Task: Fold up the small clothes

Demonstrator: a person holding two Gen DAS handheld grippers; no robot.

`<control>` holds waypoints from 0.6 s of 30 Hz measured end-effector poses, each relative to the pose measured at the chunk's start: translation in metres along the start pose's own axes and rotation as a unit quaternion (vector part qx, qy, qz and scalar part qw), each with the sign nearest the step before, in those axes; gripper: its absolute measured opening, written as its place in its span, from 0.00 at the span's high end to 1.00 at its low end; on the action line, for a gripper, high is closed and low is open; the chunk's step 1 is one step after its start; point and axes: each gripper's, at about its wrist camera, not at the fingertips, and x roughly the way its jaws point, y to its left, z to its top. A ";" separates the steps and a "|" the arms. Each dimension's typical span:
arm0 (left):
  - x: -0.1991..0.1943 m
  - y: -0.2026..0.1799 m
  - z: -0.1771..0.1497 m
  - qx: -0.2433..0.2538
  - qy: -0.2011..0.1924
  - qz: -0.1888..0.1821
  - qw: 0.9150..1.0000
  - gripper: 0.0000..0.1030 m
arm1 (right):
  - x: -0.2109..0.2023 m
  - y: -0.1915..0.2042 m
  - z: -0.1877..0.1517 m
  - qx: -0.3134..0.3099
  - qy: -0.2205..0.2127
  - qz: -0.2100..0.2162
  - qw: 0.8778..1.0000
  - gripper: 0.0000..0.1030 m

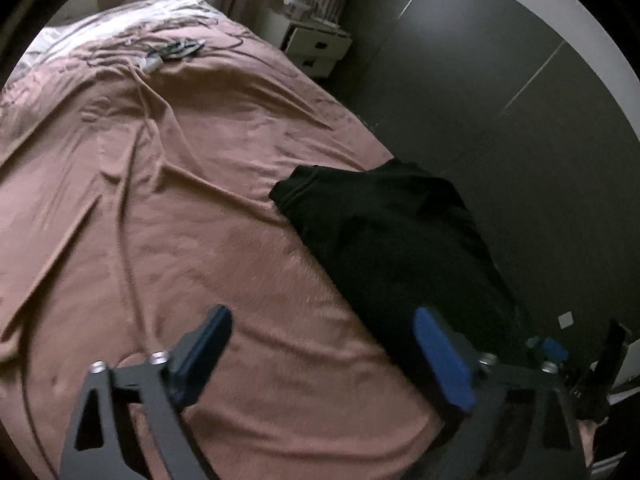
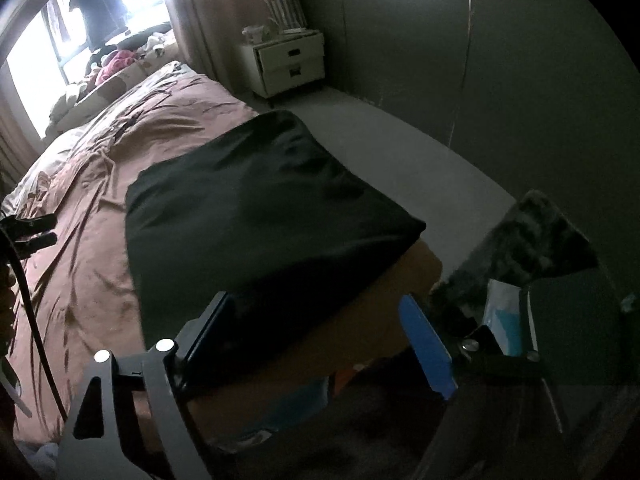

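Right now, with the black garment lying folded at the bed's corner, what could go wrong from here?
1. The black garment overhangs the corner of the bed; it might slide to the floor.
2. Both hand-held grippers, left and right, are open and empty; nothing holds the fold, which may spring loose.

Home bedroom: bed (image 1: 180,200), nightstand (image 2: 286,62)

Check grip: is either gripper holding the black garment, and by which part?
Neither. Left gripper and right gripper both stand open; the black garment lies folded at the bed's corner, free of their fingers.
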 end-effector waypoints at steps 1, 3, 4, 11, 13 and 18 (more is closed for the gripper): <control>-0.008 -0.001 -0.002 0.004 -0.003 0.001 1.000 0.02 | -0.004 0.005 -0.004 -0.001 -0.001 0.000 1.000 0.12; -0.023 -0.001 -0.006 0.010 -0.009 0.002 1.000 0.01 | -0.014 0.016 -0.010 -0.005 -0.010 -0.001 1.000 0.00; -0.027 -0.001 -0.007 0.012 -0.011 0.002 1.000 0.00 | -0.018 0.021 -0.015 -0.006 -0.014 0.000 1.000 0.00; -0.075 0.000 -0.028 0.039 -0.024 0.002 0.999 0.00 | -0.054 0.042 -0.038 -0.007 -0.029 0.003 1.000 0.00; -0.089 0.000 -0.036 0.049 -0.030 0.001 0.998 0.00 | -0.064 0.047 -0.044 -0.008 -0.031 0.005 0.999 0.00; -0.124 0.004 -0.057 0.071 -0.046 0.002 0.996 0.00 | -0.090 0.062 -0.054 -0.012 -0.039 0.011 0.999 0.00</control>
